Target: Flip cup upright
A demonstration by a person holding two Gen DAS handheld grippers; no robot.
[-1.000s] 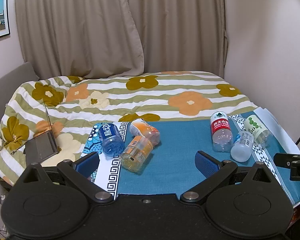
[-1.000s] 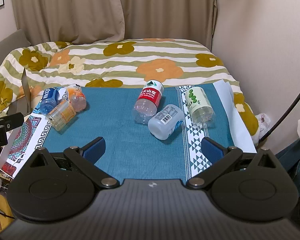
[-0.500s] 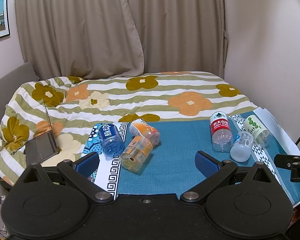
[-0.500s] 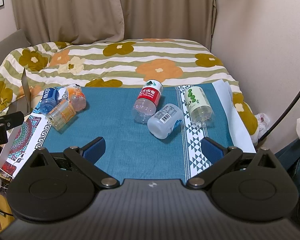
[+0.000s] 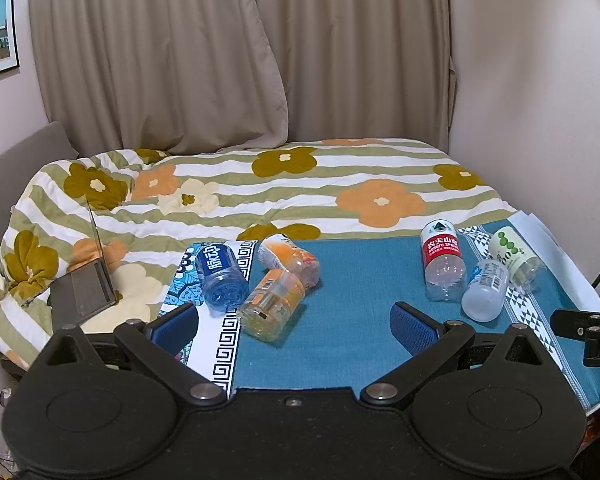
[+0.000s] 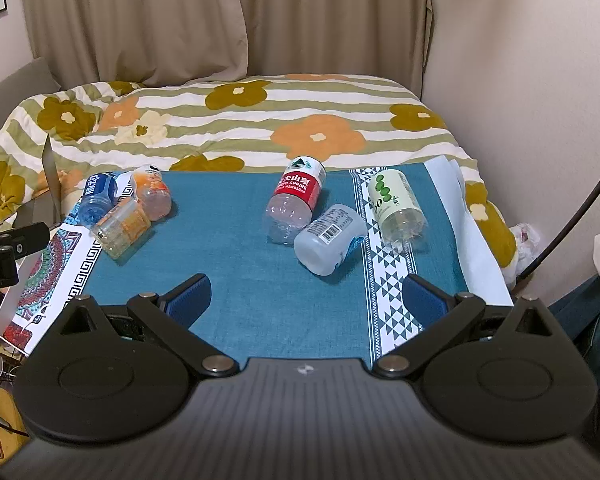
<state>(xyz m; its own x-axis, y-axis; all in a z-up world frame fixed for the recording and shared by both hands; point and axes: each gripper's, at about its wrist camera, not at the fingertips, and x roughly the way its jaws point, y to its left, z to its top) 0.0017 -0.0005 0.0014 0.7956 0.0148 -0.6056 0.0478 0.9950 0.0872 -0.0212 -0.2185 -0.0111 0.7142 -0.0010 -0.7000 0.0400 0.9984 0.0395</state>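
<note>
Both grippers hover wide open and empty above the near edge of a blue cloth, the left gripper facing three toppled bottles: blue-labelled and two orange. Ahead of the right gripper lie a red-labelled bottle, a white one and a green-dotted one, all on their sides.

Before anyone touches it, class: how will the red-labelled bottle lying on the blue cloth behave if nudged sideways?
The red-labelled bottle lies on its side and is round, so it would probably roll. It looks clear and empty, so likely light. The white bottle beside it might stop it.
</note>
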